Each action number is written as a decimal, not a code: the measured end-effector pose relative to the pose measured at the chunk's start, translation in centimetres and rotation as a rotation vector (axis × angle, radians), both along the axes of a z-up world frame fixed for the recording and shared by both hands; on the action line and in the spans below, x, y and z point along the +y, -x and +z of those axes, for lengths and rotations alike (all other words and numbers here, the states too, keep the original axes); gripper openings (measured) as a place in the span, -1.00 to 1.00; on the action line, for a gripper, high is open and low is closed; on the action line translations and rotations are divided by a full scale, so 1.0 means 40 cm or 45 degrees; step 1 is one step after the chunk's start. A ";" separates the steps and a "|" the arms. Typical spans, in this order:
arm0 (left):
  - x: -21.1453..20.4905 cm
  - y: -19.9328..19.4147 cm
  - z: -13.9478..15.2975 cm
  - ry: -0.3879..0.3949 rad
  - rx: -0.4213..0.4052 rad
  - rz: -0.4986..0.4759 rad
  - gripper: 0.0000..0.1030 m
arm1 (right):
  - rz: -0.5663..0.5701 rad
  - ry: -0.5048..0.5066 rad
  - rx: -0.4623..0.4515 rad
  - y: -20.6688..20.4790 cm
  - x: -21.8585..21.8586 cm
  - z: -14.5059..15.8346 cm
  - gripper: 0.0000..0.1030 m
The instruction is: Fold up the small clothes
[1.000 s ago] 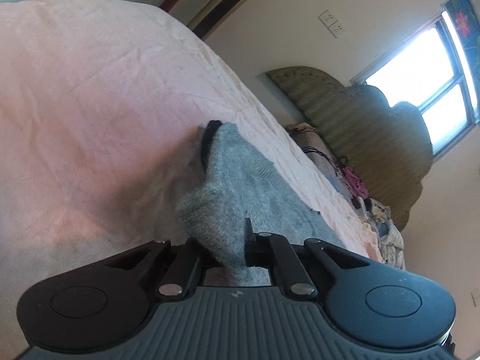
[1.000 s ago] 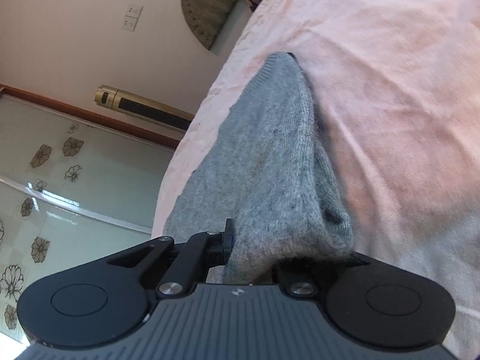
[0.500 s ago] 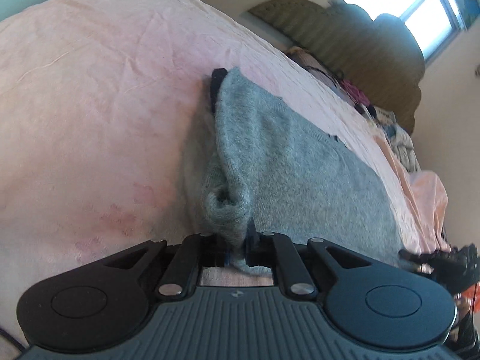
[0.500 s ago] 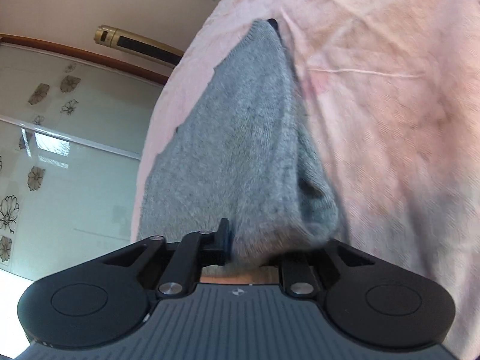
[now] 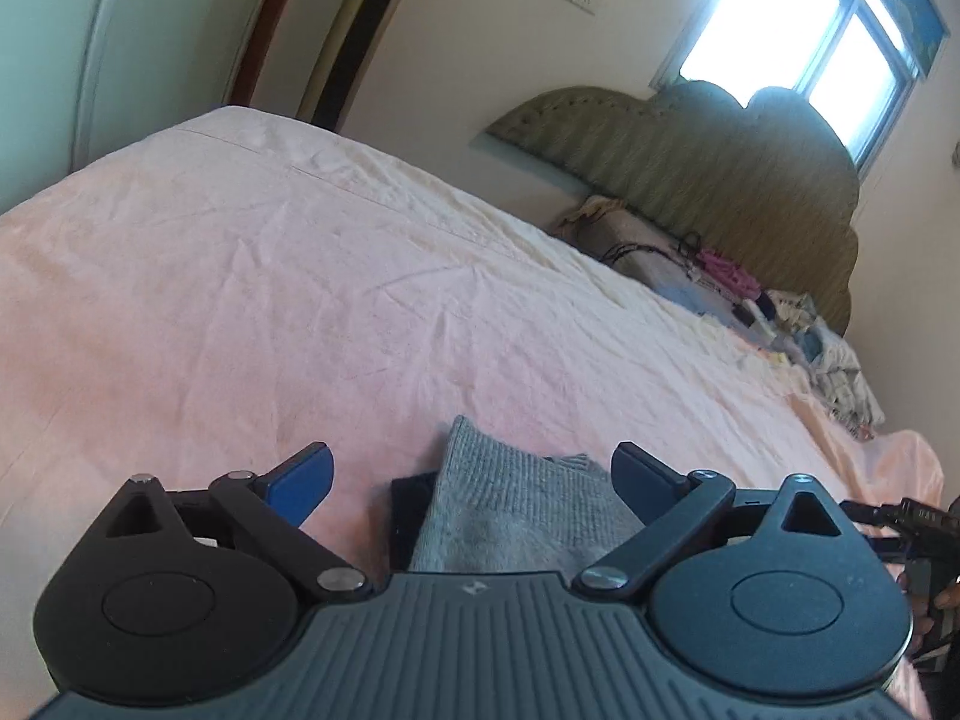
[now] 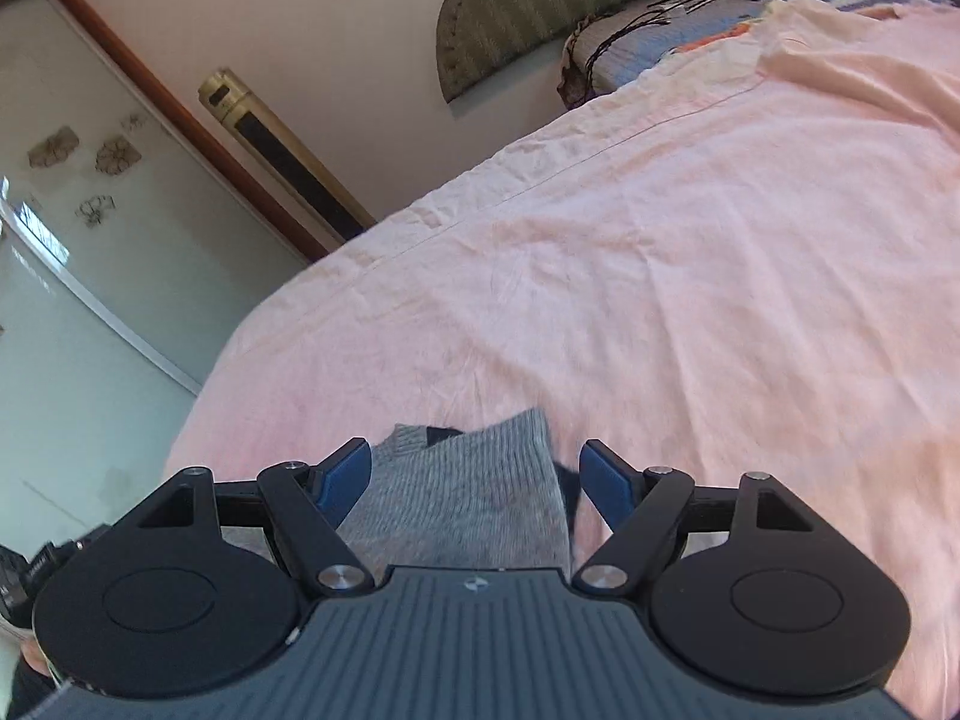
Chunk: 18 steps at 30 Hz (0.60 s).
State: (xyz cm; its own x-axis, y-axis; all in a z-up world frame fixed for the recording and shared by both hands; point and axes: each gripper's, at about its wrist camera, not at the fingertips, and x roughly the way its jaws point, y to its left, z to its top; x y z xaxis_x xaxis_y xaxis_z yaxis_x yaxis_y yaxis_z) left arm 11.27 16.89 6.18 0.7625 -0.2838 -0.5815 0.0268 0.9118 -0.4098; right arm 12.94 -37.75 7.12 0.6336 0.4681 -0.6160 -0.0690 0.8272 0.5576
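The grey knitted garment [image 5: 510, 510] lies flat on the pink bed sheet [image 5: 300, 312], close to the near edge of the bed, with a dark piece [image 5: 408, 516] showing from under its left side. It looks doubled over, one layer on another, so I judge that one fold is just finished.

The left gripper [image 5: 474, 474] stands above it with the jaws spread wide; they have just been opening, and the garment is seen between them but the blue pads [image 5: 300, 474] do not press on it. The right gripper [image 6: 474, 474] is the same: its jaws have just been opening and stand apart, the grey cloth [image 6: 462, 492] lies between them, free. Both seem to have let go so that the cloth stays where it was laid.

Further away, the middle of the bed is bare sheet. At the head end, by the green headboard [image 5: 720, 138], lies a heap of other clothes and cables [image 5: 750, 300], well apart from the garment.
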 end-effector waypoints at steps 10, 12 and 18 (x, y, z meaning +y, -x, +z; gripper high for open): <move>-0.129 -0.150 -0.091 -0.293 0.131 -0.148 -0.91 | 0.205 0.179 0.101 -0.152 0.147 -0.101 -0.74; -0.134 -0.125 -0.064 -0.337 0.039 -0.128 -0.92 | 0.193 0.168 0.067 -0.148 0.143 -0.096 -0.76; -0.093 -0.131 -0.102 -0.406 0.101 -0.011 -0.92 | 0.050 0.013 -0.007 -0.142 0.072 -0.078 -0.78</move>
State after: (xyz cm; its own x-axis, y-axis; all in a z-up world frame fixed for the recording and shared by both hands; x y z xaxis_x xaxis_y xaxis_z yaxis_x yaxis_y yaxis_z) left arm 16.53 13.17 2.11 0.7097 -0.0838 -0.6995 0.0144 0.9944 -0.1045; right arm 18.61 -34.88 4.01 0.6183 0.4864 -0.6174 -0.1042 0.8293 0.5490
